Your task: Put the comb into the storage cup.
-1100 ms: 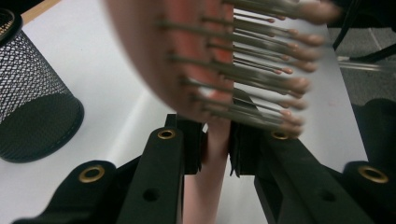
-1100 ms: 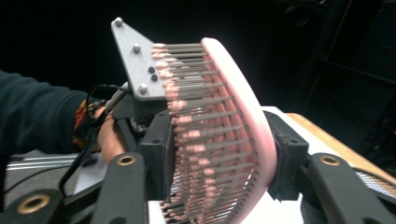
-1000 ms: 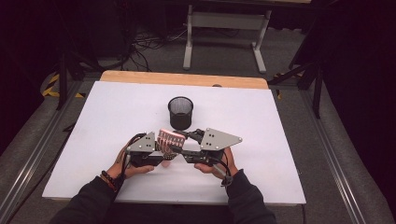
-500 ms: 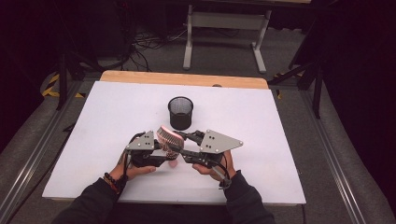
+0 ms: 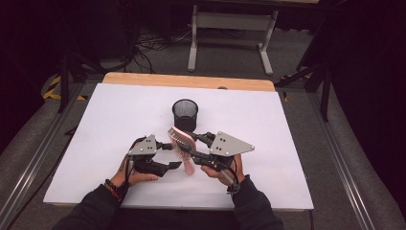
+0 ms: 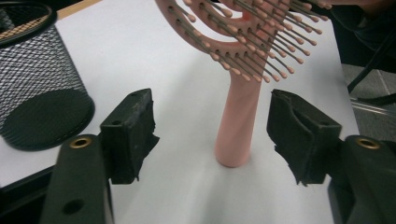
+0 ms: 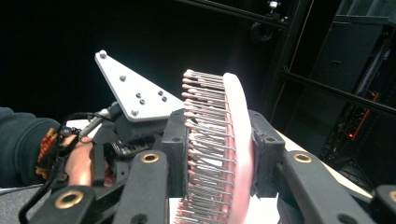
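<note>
A pink hairbrush (image 5: 179, 138) stands nearly upright at the table's middle front, its handle end (image 6: 236, 156) resting on the white surface. My right gripper (image 5: 187, 147) is shut on the brush head (image 7: 238, 140), one pad on the bristle side and one on the back. My left gripper (image 5: 171, 156) is open; in the left gripper view its jaws (image 6: 210, 126) stand either side of the handle (image 6: 240, 112) without touching it. Just behind the brush is a black mesh cup (image 5: 185, 114), upright, which appears at the left (image 6: 37, 84) in the left gripper view.
The white tabletop (image 5: 287, 143) has bare room to both sides of the hands. A wooden strip (image 5: 186, 81) runs along its far edge. Beyond it are a grey floor, cables and a metal stand (image 5: 230, 28). The left gripper's grey plate (image 7: 133, 95) faces the right gripper closely.
The brush has swung from lying between the two grippers to standing with its handle down on the table. The left gripper now sits a little lower and nearer, jaws apart around the handle.
</note>
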Demonstrator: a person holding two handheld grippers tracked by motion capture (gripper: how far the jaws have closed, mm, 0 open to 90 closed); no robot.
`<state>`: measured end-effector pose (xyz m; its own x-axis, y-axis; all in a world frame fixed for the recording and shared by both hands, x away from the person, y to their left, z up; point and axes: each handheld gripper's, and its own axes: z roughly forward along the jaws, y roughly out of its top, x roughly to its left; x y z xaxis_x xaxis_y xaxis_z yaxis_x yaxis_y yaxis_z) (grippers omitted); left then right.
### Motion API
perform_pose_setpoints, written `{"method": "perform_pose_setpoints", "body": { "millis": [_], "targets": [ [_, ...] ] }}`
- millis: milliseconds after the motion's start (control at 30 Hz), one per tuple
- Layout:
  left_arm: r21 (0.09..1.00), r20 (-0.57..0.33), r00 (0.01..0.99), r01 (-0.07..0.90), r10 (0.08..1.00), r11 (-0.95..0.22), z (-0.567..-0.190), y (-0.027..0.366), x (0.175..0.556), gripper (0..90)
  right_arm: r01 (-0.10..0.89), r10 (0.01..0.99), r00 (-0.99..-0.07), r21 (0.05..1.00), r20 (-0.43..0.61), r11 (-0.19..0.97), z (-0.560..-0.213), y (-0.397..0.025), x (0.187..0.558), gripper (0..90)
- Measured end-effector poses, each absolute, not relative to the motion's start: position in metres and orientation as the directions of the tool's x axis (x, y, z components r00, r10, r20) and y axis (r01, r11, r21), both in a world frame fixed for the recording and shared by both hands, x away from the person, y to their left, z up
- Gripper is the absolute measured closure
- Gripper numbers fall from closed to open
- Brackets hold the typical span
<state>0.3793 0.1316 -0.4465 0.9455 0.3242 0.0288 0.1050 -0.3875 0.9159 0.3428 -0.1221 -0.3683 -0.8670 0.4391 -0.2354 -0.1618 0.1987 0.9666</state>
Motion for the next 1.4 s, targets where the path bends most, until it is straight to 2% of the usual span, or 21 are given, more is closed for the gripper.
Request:
{"method": "perform_pose_setpoints", "body": {
  "millis": [200,333,533,733,1400],
  "targets": [
    [0.930,0.045,0.934,0.090,0.353,-0.356,-0.437,0.155,0.371,17.2,-0.162,0.472,-0.848,0.965,-0.242,0.204,-0.366,-0.126,0.342,65.0],
    [0.933,0.080,0.906,0.079,0.416,-0.352,-0.437,0.180,0.361,10.9,-0.164,0.494,-0.834,0.965,-0.245,0.203,-0.364,-0.129,0.343,65.1],
    [0.920,0.144,0.863,0.064,0.485,-0.387,-0.447,0.212,0.347,9.1,-0.179,0.527,-0.807,0.960,-0.267,0.214,-0.360,-0.130,0.342,65.1],
    [0.920,0.186,0.818,0.050,0.545,-0.390,-0.450,0.228,0.336,6.1,-0.180,0.558,-0.785,0.961,-0.269,0.210,-0.356,-0.131,0.343,65.1],
    [0.922,0.169,0.781,0.091,0.602,-0.376,-0.470,0.252,0.323,5.7,-0.186,0.674,-0.688,0.963,-0.271,0.197,-0.330,-0.147,0.360,65.1]
  ]
}}
